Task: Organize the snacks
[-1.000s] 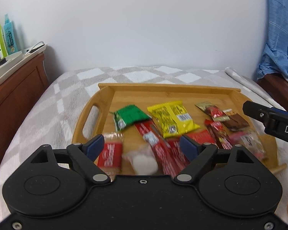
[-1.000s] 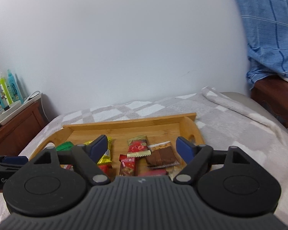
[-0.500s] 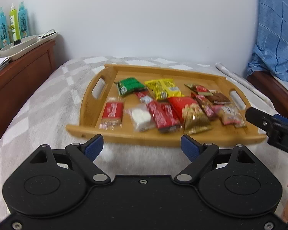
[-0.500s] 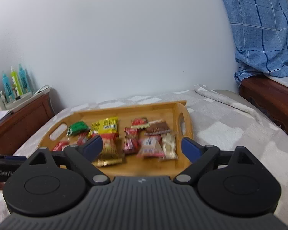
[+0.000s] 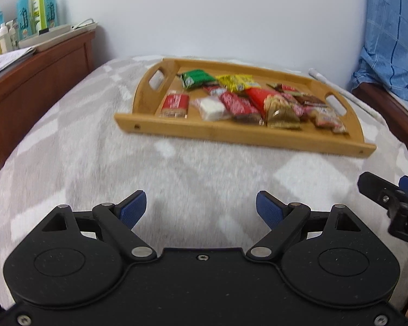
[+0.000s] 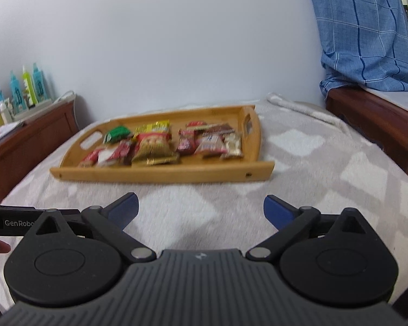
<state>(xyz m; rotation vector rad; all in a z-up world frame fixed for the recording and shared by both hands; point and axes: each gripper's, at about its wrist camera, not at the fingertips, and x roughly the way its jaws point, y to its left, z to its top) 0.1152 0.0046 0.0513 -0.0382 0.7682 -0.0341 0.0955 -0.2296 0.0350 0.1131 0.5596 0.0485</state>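
Both the left gripper (image 5: 201, 206) and right gripper (image 6: 201, 209) hang spread and empty, the right's jaws just widened. Approach the bamboo tray (image 5: 231, 133) low, picking one snack packet cleanly.

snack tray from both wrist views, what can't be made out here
- Wrapper print: motion-blurred in both views, unreadable, even on the green packet and yellow packet.
- Red packets, right wrist view: overlapping, count unclear.
- Right gripper, left wrist view: cut off by the frame edge.

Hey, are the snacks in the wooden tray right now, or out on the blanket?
In. All the snack packets lie inside the wooden tray; the grey blanket around it shows none.
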